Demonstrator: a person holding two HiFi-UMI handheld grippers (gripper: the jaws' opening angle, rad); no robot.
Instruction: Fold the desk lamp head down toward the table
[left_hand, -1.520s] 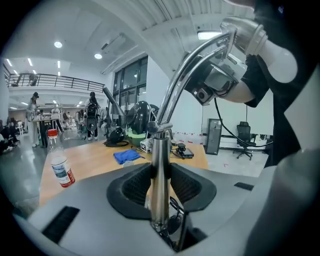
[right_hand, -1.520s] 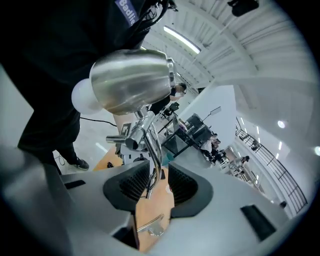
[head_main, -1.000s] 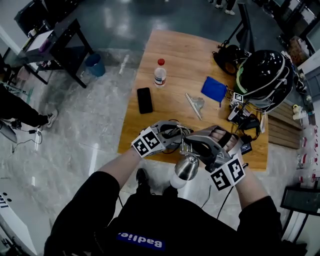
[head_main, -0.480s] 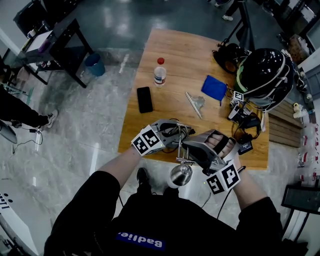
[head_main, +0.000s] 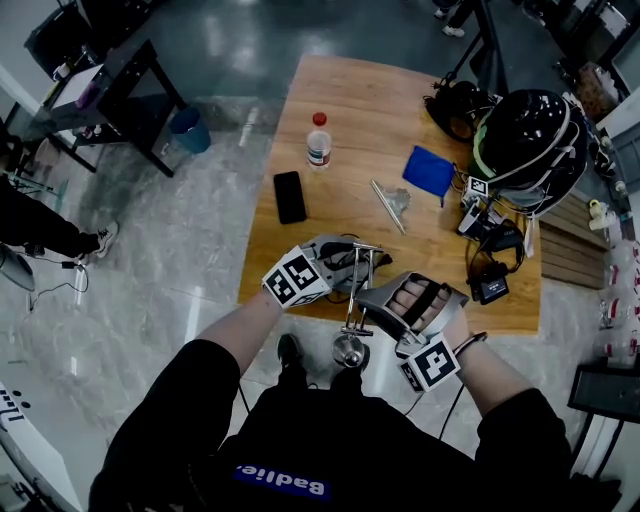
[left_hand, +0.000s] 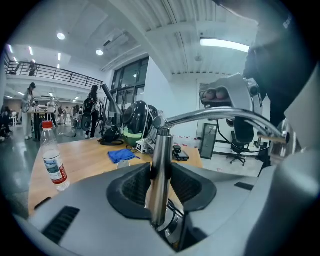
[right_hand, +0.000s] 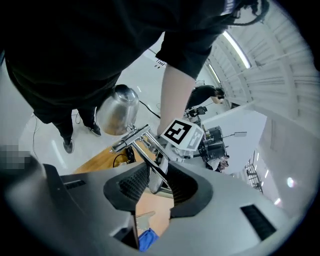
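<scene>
The wooden worktop (head_main: 400, 120) carries the desk lamp (head_main: 352, 290) at its near edge, with the lamp head (head_main: 349, 350) hanging low beyond that edge. The left tongs (left_hand: 159, 187) are clamped on the upright post (left_hand: 159, 150) and should grip firmly. The right tongs (right_hand: 152, 182) are opening around the upper arm (right_hand: 145, 147); best to release it without nudging.

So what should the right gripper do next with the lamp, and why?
Probably draw the right gripper back off the lamp arm. Its jaws are opening with that thin arm between them. The lamp head already points downward past the table edge. The left gripper is clamped on the lamp post, so the lamp should stay steady.
</scene>
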